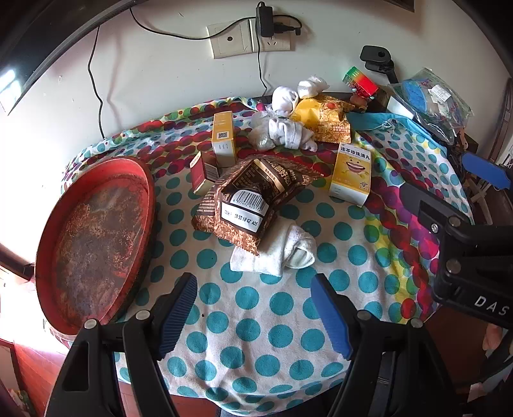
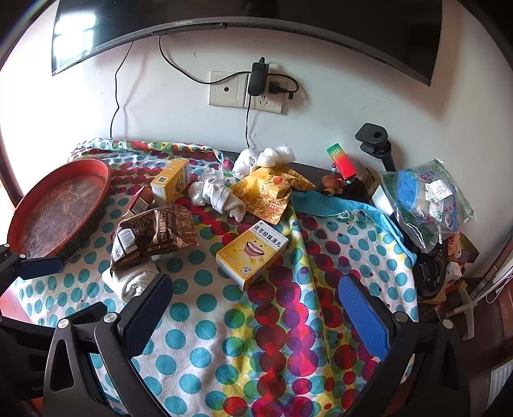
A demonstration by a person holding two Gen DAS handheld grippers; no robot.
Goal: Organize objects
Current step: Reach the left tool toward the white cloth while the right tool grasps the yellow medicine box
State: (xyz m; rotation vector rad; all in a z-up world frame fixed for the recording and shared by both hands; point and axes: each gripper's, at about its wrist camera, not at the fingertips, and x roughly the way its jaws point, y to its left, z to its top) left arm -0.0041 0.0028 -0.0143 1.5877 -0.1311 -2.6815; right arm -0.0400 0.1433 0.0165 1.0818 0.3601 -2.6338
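Note:
On a dotted cloth lie a brown snack packet [image 1: 253, 195] [image 2: 154, 237], a rolled white sock [image 1: 282, 250] [image 2: 134, 282] under its near end, a yellow box with a smiling face [image 1: 351, 174] [image 2: 251, 253], a taller yellow box [image 1: 223, 138] [image 2: 171, 184], a small red box [image 1: 203, 173] [image 2: 139, 200], a yellow packet [image 1: 323, 120] [image 2: 267, 189] and bunched white socks [image 1: 288, 131] [image 2: 221, 195]. A worn red tray [image 1: 93, 237] [image 2: 61, 205] stands at the left. My left gripper [image 1: 255, 316] hangs open just short of the sock. My right gripper [image 2: 253, 312] is open, near the smiling-face box.
A wall with sockets [image 2: 245, 93] and hanging cables backs the table. A clear bag [image 2: 426, 199], a red-green box [image 2: 341, 160], a black clamp [image 2: 373, 139] and clutter crowd the right side. A blue cloth [image 2: 333, 205] lies behind the dotted cloth. A screen [image 2: 256, 19] hangs above.

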